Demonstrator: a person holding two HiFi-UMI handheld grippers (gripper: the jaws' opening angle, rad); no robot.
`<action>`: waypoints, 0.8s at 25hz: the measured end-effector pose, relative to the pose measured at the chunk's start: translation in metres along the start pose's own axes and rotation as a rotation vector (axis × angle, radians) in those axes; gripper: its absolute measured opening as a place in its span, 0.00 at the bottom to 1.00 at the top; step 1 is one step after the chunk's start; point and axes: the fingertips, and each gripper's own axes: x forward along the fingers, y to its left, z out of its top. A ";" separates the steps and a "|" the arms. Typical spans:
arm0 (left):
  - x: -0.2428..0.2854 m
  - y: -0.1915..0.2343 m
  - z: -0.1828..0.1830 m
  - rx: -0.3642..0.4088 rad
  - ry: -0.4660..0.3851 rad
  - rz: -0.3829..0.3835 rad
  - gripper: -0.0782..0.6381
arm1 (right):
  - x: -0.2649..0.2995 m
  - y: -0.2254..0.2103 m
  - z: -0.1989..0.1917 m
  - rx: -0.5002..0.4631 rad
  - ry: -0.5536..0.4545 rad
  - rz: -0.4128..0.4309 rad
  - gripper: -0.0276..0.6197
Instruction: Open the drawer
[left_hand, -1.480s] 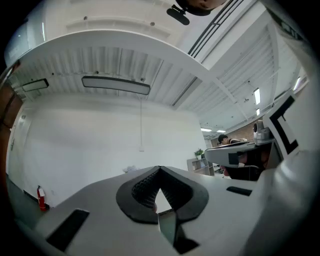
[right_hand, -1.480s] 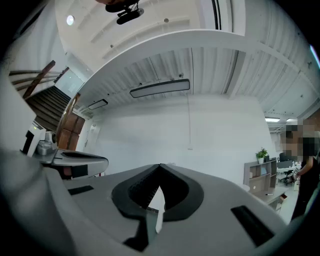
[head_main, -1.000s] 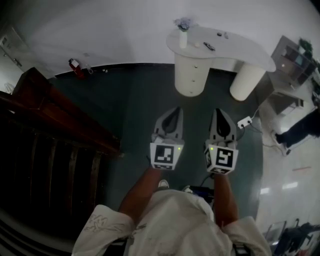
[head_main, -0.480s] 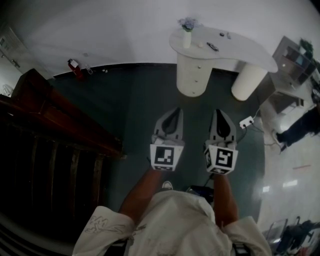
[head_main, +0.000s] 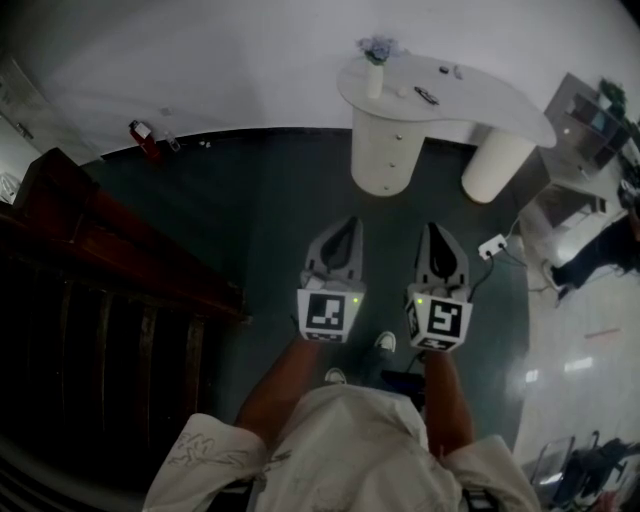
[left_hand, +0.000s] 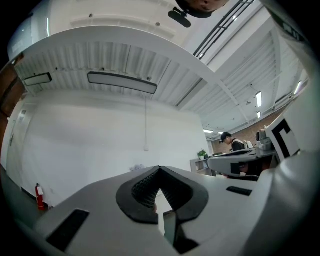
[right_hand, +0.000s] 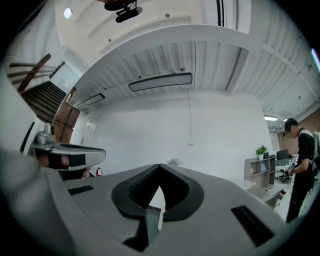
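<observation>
1. On the dark floor, well short of the desk (head_main: 480, 95), the person has taken a step. A shoe (head_main: 385, 342) now shows between the forearms, where none showed a second ago, and the banister (head_main: 130, 250) has slid slightly toward the left edge of the head view.
2. The left gripper (head_main: 350, 224) and the right gripper (head_main: 434, 230) sit at nearly the same spot in the head view as before. They are side by side and aimed at the desk.
3. Each gripper view shows its jaws together at the tips with nothing between them. Both are empty.
4. The drawer (head_main: 397, 137) is one of the knobbed fronts in the round pedestal (head_main: 380, 165) under the desk's left end. It looks flush and closed, and it is well apart from both grippers.
5. Judgement: this is the walk-up, and the task proper has not begun. A gripper must part its jaws before it can take a knob, and the knobs are small, so the aim needs care.
</observation>
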 end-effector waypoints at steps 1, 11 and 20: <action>0.006 0.001 -0.002 0.001 0.002 0.001 0.10 | 0.005 -0.003 -0.003 0.001 0.004 0.002 0.05; 0.102 -0.009 -0.024 -0.014 0.026 0.030 0.10 | 0.081 -0.065 -0.028 0.016 0.015 0.038 0.05; 0.187 -0.039 -0.040 -0.001 0.056 0.041 0.10 | 0.136 -0.139 -0.044 0.042 0.019 0.052 0.05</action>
